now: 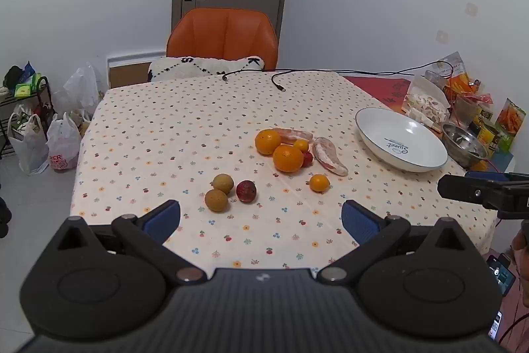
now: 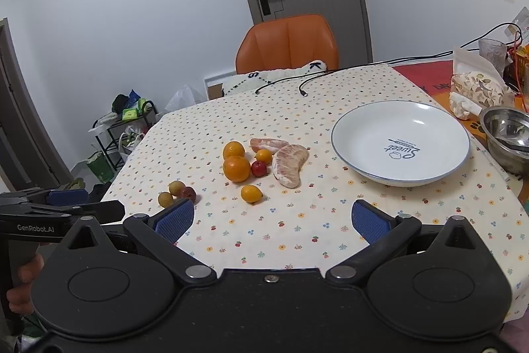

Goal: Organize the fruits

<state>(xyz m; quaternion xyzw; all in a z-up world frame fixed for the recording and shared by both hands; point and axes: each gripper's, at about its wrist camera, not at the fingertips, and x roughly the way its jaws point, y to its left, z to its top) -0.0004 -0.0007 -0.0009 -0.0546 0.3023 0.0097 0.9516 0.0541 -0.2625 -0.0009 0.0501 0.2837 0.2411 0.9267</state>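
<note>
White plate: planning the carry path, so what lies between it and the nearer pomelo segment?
Only bare tablecloth lies between the white plate and pomelo segment, clearest in the right wrist view.
</note>
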